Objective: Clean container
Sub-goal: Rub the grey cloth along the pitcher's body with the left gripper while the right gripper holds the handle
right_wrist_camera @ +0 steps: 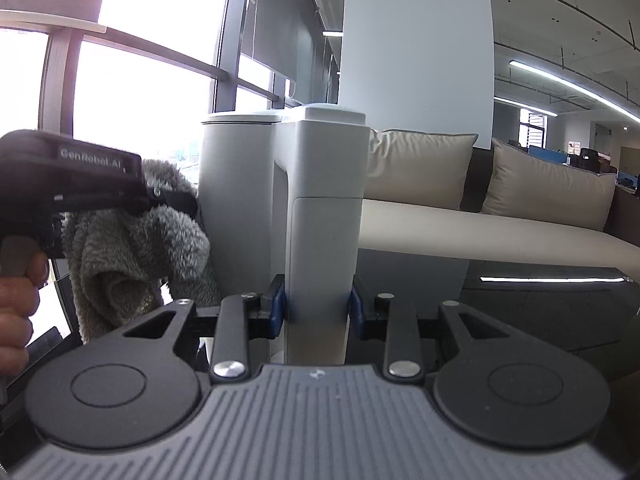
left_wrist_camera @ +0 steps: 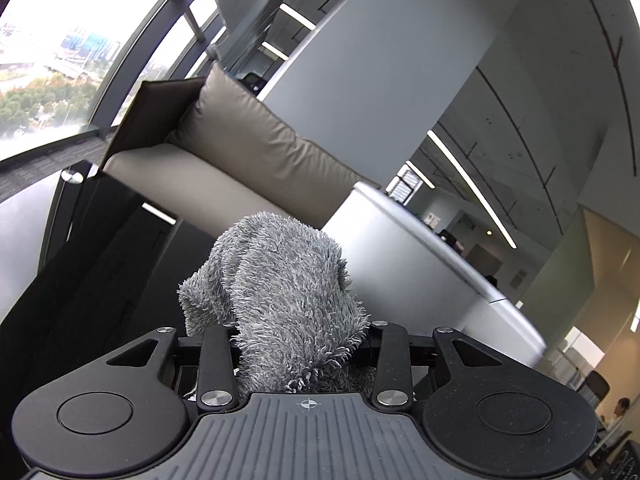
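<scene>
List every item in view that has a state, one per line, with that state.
Left gripper: shut on the grey cloth, next to the container's body.
Right gripper: shut on the container's handle.
Grey cloth: bunched, held off the table, hanging from the gripper.
White container: upright, lid on, gripped by its handle.
Hand: wrapped round the left gripper's grip.

Shaggy grey cloth (left_wrist_camera: 280, 292), smooth matt plastic container (right_wrist_camera: 320, 208), glossy dark table (right_wrist_camera: 520, 304)

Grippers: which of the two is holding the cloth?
The left gripper, shut on the shaggy grey cloth; the right gripper clamps the white container's handle instead.
</scene>
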### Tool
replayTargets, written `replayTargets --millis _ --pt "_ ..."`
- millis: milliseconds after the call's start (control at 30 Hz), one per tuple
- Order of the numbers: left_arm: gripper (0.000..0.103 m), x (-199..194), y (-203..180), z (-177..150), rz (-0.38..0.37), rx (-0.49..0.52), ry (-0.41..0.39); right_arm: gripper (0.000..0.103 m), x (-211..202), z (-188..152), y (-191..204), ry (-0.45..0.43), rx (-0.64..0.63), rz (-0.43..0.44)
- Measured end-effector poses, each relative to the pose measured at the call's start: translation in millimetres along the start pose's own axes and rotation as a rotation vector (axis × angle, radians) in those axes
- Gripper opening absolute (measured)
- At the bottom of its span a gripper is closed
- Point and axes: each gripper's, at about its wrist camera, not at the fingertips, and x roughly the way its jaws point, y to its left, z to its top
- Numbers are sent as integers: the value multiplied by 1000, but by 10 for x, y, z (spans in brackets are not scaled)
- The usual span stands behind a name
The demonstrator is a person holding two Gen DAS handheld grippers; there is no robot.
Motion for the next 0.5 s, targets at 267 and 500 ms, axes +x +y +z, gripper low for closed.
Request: replayTargets --millis 267,500 --pt "33 183 334 -11 15 -101 55 33 11 13 -41 6 20 18" --pt "33 246 594 -68 7 -245 98 33 41 26 -54 10 17 18"
